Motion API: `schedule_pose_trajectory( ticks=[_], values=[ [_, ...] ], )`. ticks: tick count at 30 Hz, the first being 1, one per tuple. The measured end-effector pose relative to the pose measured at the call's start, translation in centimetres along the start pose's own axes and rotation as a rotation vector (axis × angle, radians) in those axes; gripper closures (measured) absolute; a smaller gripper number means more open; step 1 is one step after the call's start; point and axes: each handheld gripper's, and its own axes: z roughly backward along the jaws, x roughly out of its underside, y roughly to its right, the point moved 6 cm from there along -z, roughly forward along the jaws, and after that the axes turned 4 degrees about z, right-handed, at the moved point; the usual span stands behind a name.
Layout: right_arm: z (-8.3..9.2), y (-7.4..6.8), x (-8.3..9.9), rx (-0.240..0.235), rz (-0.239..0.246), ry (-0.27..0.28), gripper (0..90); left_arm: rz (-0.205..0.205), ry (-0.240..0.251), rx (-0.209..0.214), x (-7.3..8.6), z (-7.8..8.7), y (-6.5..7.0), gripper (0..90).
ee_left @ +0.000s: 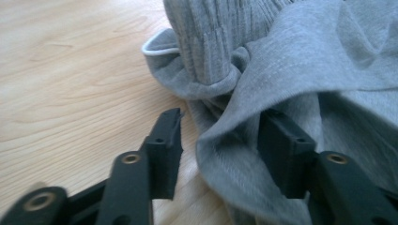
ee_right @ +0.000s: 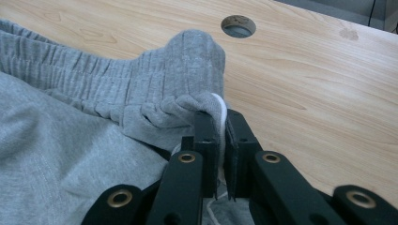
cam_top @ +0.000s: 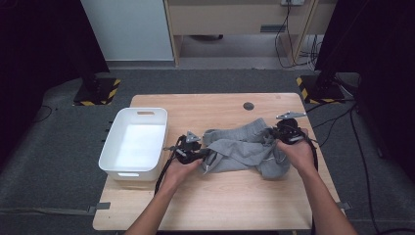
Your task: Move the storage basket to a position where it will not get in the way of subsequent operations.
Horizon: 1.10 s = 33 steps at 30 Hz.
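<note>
Both forearms are bare, no sleeves reaching them. The left gripper [cam_top: 192,152] and right gripper [cam_top: 288,133] are matte black, each topped by a grey three-cornered plate, with a black cable trailing back along the arm. Up close, the jaws are flat black blocks with squared tips, carried on black links pinned with brass-coloured rivets; small holes mark the jaw faces.

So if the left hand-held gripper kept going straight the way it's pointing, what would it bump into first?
Most likely the grey sweatpants. The left hand-held gripper points right at them: one fold already lies between its open jaws, and the bunched ribbed cuff sits just ahead. Depth is hard to judge, but cloth comes first, not bare table.
</note>
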Motion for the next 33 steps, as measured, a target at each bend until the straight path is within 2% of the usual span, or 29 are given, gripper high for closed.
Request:
schedule_pose_trajectory(
  ticks=[2, 3, 5, 8, 14, 18, 21, 23, 25, 28, 33],
  values=[
    [-0.1, 0.0, 0.0, -0.001, 0.002, -0.002, 85.5, -0.009, 0.001, 0.001, -0.1, 0.1, 0.3, 72.5],
    [-0.1, 0.0, 0.0, -0.001, -0.002, -0.003, 85.5, 0.000, -0.001, 0.024, -0.1, 0.2, 0.5, 78.3],
    [-0.2, 0.1, 0.1, -0.001, -0.003, -0.004, 85.4, -0.001, -0.008, 0.041, 0.0, 0.4, 0.8, 85.7],
    [-0.2, 0.0, 0.1, -0.003, -0.002, -0.001, 85.5, 0.020, 0.009, 0.082, 0.0, 0.8, 1.6, 87.1],
    [0.0, 0.2, 0.1, -0.001, -0.004, 0.003, 85.4, -0.010, 0.039, 0.171, 0.3, 1.8, 4.6, 87.4],
    [0.0, 0.2, 0.1, 0.002, -0.006, 0.005, 85.5, -0.044, -0.002, 0.201, 1.4, 1.3, 6.4, 87.3],
    [0.1, 0.1, 0.1, -0.001, -0.006, 0.007, 85.5, -0.071, -0.005, 0.188, 1.9, 1.1, 6.7, 85.6],
    [0.1, 0.1, 0.1, -0.003, -0.002, 0.008, 85.5, -0.062, 0.008, 0.182, 1.7, 1.3, 6.6, 77.5],
    [0.1, 0.0, 0.1, -0.005, -0.001, 0.009, 85.5, -0.052, 0.037, 0.184, 1.3, 1.8, 6.5, 69.3],
    [0.0, 0.0, 0.1, -0.006, -0.001, 0.011, 85.5, -0.060, 0.078, 0.164, 0.4, 2.9, 6.2, 58.8],
    [0.0, 0.0, 0.1, -0.009, 0.002, 0.010, 85.4, -0.043, 0.140, 0.128, -1.2, 4.4, 4.8, 51.9]
  ],
)
